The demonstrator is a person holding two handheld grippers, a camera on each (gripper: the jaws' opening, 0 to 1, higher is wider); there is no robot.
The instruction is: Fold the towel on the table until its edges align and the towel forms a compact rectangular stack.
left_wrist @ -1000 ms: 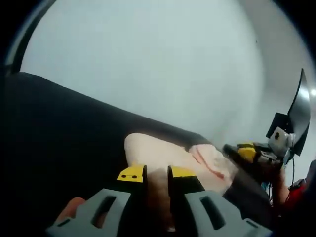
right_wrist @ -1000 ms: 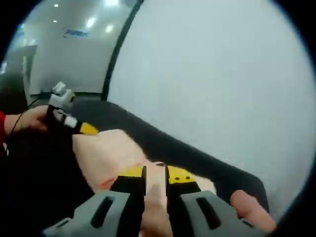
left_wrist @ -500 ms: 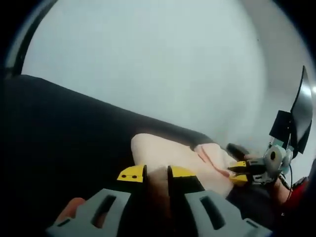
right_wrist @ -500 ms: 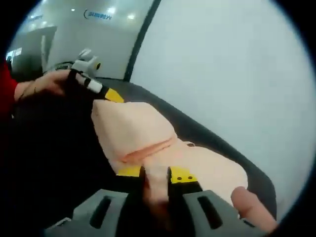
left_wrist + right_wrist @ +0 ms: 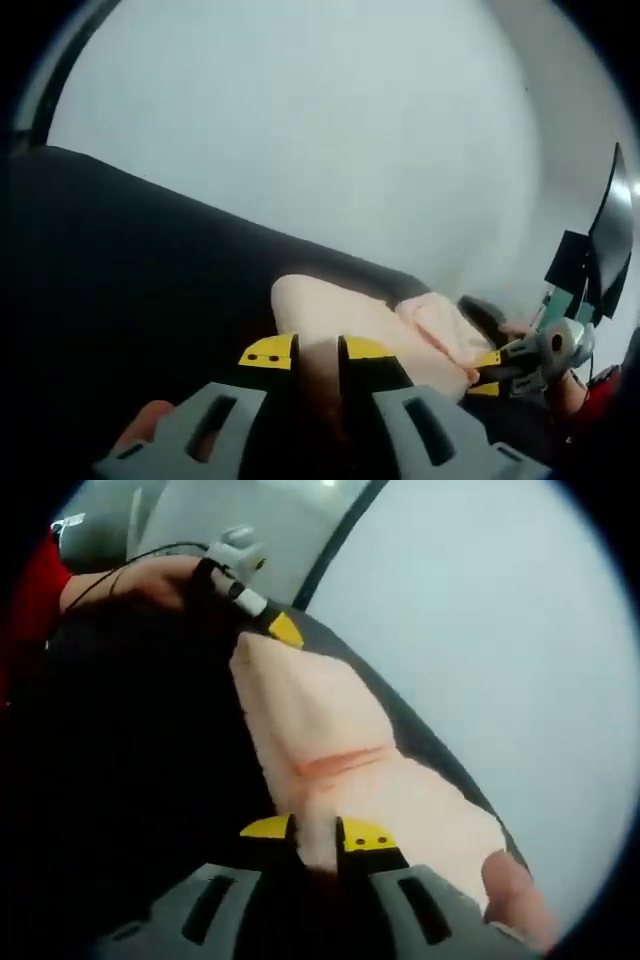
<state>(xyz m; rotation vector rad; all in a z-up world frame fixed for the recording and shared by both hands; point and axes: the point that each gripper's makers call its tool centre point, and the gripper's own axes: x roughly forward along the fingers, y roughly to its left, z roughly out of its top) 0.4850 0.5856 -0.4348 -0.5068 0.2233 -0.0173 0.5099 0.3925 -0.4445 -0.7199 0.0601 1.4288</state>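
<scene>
A pale pink towel (image 5: 340,750) lies stretched over the dark table (image 5: 120,780) with a fold crease across it. My right gripper (image 5: 314,832) is shut on the towel's near edge. At the towel's far corner the left gripper (image 5: 270,623) pinches the cloth, held by a hand. In the left gripper view the towel (image 5: 370,325) runs from my left gripper (image 5: 316,350), which is shut on it, toward the right gripper (image 5: 485,368) at the far right, also closed on the cloth.
A pale grey wall (image 5: 300,130) rises behind the table's far edge. A person's red sleeve (image 5: 35,590) and hand (image 5: 150,580) show at upper left in the right gripper view. A fingertip (image 5: 510,885) shows at its lower right. A dark stand (image 5: 590,260) stands at the far right.
The towel has been drawn out longer and flatter between the two grippers. The right gripper's camera has swung, so the left gripper now sits higher in its view.
</scene>
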